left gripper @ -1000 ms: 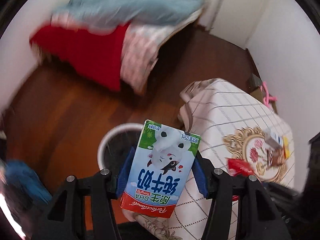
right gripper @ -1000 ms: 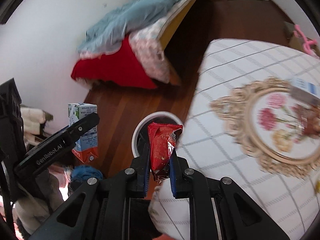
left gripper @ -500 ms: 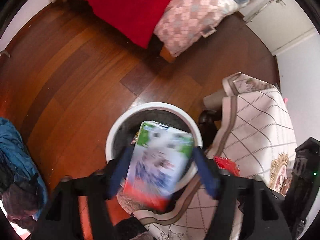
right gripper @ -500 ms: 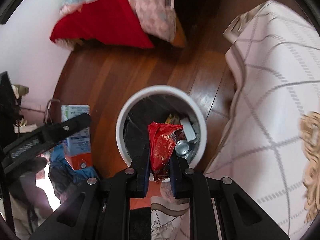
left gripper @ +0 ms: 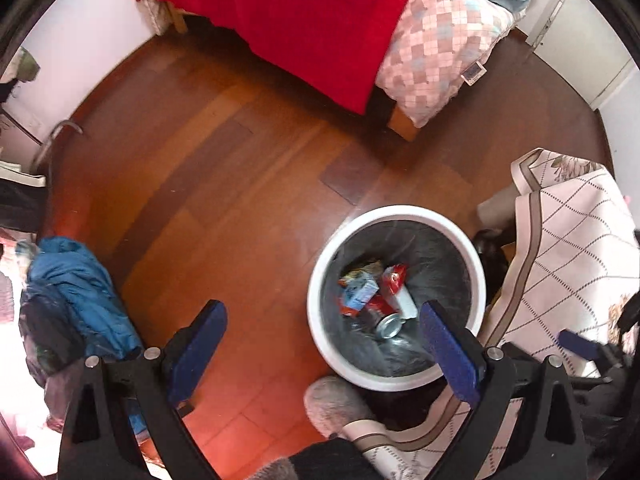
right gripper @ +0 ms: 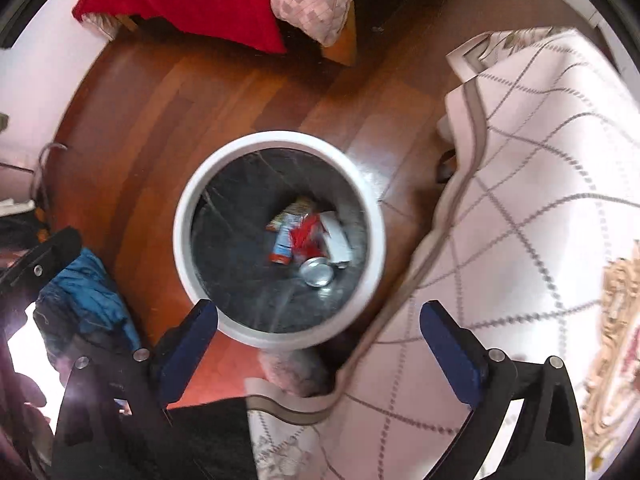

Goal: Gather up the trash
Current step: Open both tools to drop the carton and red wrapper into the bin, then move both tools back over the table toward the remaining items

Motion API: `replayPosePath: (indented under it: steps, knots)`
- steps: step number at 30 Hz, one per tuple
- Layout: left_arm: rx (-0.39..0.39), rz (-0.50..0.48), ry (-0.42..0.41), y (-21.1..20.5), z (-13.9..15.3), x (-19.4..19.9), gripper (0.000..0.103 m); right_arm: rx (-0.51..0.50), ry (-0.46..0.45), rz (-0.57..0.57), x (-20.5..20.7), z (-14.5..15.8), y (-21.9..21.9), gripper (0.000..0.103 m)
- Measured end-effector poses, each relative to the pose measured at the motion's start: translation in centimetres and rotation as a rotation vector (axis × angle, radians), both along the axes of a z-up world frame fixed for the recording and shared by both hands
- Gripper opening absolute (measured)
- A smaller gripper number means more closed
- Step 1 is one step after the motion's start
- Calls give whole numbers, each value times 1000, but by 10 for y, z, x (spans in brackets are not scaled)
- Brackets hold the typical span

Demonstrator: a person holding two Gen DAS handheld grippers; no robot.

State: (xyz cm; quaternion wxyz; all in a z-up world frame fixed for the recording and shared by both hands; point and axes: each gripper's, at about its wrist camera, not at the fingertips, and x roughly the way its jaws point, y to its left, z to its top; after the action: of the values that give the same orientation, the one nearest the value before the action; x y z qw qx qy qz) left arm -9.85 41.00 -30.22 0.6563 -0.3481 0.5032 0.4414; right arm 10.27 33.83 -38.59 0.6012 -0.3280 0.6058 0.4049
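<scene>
Trash lies at the bottom of the white bin point(right gripper: 280, 236): a milk carton point(right gripper: 283, 245), a red wrapper point(right gripper: 306, 234) across it, a silver can point(right gripper: 317, 273) just beside them. The bin, lined in dark plastic, stands on the wooden floor point(left gripper: 224, 184) beside the checked tablecloth point(right gripper: 528, 200). Above it, the right gripper point(right gripper: 320, 330) points down, jaws opening wide and empty. The left gripper point(left gripper: 320, 332) likewise is opening, nothing between its blue pads.

Both wrist views face down from above; share bin point(left gripper: 394, 216) point(right gripper: 280, 140), floor point(left gripper: 224, 184) point(right gripper: 160, 120).
</scene>
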Motion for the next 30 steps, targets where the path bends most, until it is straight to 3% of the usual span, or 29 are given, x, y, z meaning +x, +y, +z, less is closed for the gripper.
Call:
replayPosePath:
  steps: [13, 24, 30]
  knots:
    - [84, -24, -9, -40, 42, -14, 98, 71, -25, -25, -13, 50, -42, 103]
    - [221, -83, -70, -84, 119, -22, 98, 263, -40, -51, -20, 135, -95, 103]
    - [302, -110, -94, -118, 160, -16, 98, 411, -41, -113, -13, 184, -146, 103]
